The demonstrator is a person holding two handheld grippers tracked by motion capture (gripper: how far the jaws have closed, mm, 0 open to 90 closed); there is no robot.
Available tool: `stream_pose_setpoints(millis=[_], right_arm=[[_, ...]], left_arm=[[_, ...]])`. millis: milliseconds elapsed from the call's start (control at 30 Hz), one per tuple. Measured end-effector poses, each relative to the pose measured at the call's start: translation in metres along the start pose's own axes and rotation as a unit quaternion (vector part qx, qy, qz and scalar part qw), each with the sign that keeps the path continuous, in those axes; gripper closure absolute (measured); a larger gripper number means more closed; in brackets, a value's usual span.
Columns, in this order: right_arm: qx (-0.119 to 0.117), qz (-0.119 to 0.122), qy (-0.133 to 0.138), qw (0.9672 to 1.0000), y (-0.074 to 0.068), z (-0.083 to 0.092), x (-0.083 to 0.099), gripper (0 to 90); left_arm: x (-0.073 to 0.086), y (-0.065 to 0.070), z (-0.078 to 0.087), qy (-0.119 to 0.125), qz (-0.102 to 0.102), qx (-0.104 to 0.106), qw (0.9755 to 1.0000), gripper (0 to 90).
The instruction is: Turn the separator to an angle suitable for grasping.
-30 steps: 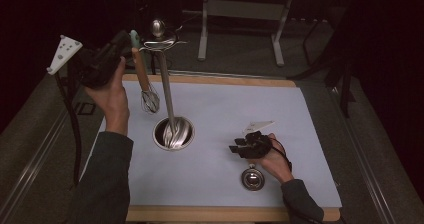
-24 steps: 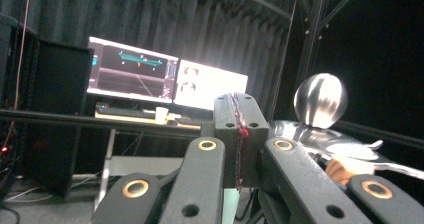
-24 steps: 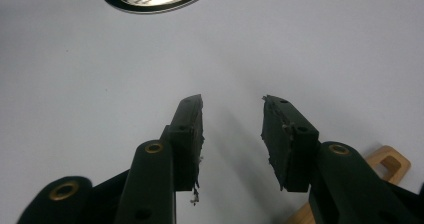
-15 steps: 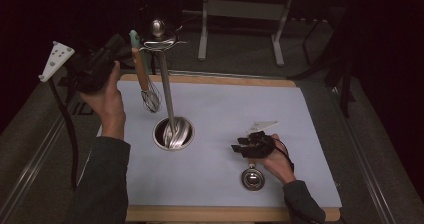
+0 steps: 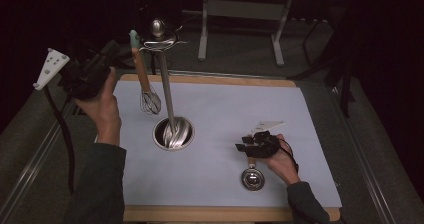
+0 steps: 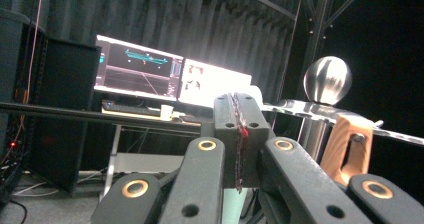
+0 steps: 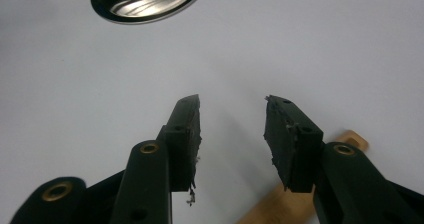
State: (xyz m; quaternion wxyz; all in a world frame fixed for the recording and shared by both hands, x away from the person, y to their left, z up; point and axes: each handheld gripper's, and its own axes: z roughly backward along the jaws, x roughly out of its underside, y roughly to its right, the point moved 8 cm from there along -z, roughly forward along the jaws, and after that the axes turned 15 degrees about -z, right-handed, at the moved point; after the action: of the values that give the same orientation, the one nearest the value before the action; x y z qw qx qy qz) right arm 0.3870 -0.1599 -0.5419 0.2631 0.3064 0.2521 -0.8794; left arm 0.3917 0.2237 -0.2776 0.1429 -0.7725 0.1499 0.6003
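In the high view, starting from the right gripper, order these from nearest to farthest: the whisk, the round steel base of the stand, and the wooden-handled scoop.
From the right gripper:
1. Wooden-handled scoop, just below it on the near right of the mat.
2. Round steel base of the stand, to its left at mid mat.
3. Whisk, farther left and back, hanging beside the stand's pole.

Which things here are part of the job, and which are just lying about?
Part of the job: utensil stand, whisk, wooden-handled scoop.
Lying about: monitors, metal frame behind the table.
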Motion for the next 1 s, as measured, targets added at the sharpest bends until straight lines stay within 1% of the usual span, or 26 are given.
stream_pose_setpoints(millis=[67,100,167,267,333,367,400,567,600,733,767,867,933,967,1000], right_arm=[[0.001,0.0,0.0,1.0,0.001,0.001,0.0,57.2],[0.004,-0.001,0.001,1.0,0.004,0.003,0.0,57.5],[0.005,-0.001,0.002,1.0,0.004,0.004,0.0,57.6],[0.011,-0.005,0.004,0.9999,0.006,0.007,0.0,58.1],[0.013,-0.007,0.007,0.9999,0.008,0.009,0.0,58.3],[0.015,-0.008,0.01,0.9998,0.009,0.01,0.0,58.5],[0.015,-0.008,0.01,0.9998,0.009,0.01,0.0,58.5],[0.019,-0.009,0.014,0.9997,0.012,0.013,0.0,58.5],[0.019,-0.009,0.014,0.9997,0.012,0.013,0.0,58.5],[0.023,-0.01,0.016,0.9996,0.015,0.015,0.002,58.6],[0.025,-0.01,0.015,0.9995,0.015,0.014,0.002,58.6],[0.027,-0.01,0.014,0.9995,0.016,0.015,0.004,58.8],[0.031,-0.016,0.018,0.9992,0.018,0.016,0.005,61.0],[0.031,-0.017,0.02,0.9992,0.019,0.016,0.005,61.9],[0.031,-0.017,0.02,0.9992,0.019,0.016,0.005,61.9]], left_arm=[[0.001,0.0,0.003,0.003,0.002,0.001,1.0,90.0],[0.001,0.0,0.006,0.003,-0.002,0.001,1.0,90.0],[0.003,0.002,0.009,0.003,-0.005,0.004,1.0,90.0],[0.007,0.004,0.014,0.002,-0.007,0.008,0.9999,89.6],[0.013,0.006,0.016,-0.003,-0.01,0.013,0.9999,89.0],[0.018,0.006,0.019,-0.004,-0.01,0.015,0.9998,88.8],[0.018,0.006,0.019,-0.004,-0.01,0.015,0.9998,88.7],[0.034,0.009,0.028,-0.008,-0.008,0.021,0.9997,87.7],[0.038,0.01,0.03,-0.011,-0.012,0.022,0.9996,87.7],[0.061,0.014,0.037,-0.027,-0.014,0.024,0.9992,87.3],[0.069,0.015,0.039,-0.032,-0.012,0.024,0.9991,87.1],[0.083,0.016,0.044,-0.041,-0.006,0.021,0.9989,86.7],[0.098,0.017,0.049,-0.052,-0.001,0.02,0.9984,86.4],[0.103,0.017,0.051,-0.057,0.002,0.02,0.9982,86.4],[0.103,0.017,0.051,-0.057,0.002,0.02,0.9982,86.3]])
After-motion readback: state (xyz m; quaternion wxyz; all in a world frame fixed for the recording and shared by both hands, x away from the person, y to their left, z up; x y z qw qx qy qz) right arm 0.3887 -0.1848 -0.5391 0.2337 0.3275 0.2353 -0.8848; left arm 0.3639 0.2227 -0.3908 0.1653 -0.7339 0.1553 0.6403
